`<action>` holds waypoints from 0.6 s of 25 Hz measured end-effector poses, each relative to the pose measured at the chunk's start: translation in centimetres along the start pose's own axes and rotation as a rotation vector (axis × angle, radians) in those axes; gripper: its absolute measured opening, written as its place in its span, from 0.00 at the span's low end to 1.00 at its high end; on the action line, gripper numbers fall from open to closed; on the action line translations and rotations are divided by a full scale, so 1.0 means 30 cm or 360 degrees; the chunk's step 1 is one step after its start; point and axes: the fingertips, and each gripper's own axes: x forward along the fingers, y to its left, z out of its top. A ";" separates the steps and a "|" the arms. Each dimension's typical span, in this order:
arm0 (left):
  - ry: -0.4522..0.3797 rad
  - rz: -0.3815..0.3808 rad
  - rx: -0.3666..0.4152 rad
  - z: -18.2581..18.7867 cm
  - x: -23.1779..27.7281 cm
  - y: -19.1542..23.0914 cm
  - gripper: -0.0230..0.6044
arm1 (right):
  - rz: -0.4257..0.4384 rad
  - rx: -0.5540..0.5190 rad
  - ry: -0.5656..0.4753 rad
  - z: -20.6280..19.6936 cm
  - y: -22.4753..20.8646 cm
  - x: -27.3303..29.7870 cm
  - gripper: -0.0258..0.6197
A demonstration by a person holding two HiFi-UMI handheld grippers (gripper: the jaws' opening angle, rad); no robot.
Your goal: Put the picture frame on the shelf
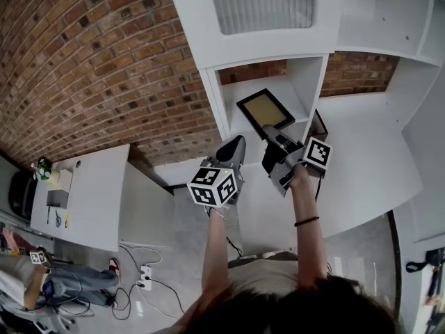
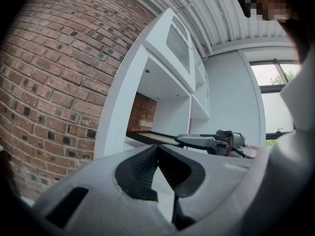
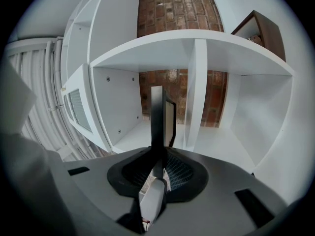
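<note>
Brick wall fills the left of the room, and a white desk stands at its foot with small items near its left end. A power strip lies on the floor below the desk.

Your left gripper is level in front of the white shelf unit, just left of the unit's left upright. In the left gripper view its jaws meet at the tips with nothing between them: closed and empty. It touches neither the unit nor the frame.

The shelf unit has a ribbed-glass door above an open compartment backed by brick. The picture frame, black-edged with a tan panel, lies roughly flat at the mouth of that compartment. Its far end is over the compartment's board and its near edge faces you. Whether its underside rests on the board cannot be told from any view.

Your right gripper has the frame by its near edge. In the right gripper view the frame stands edge-on between the pads, which are closed on it. The frame is lined up just left of the compartment's right divider.

A brown-edged object stands just right of that divider, at the back edge of the white worktop, near the right gripper but apart from it.
</note>
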 end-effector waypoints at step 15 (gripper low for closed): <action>0.0004 0.0027 0.0004 0.002 0.022 0.043 0.05 | 0.0003 0.0071 0.0026 0.009 -0.039 0.044 0.15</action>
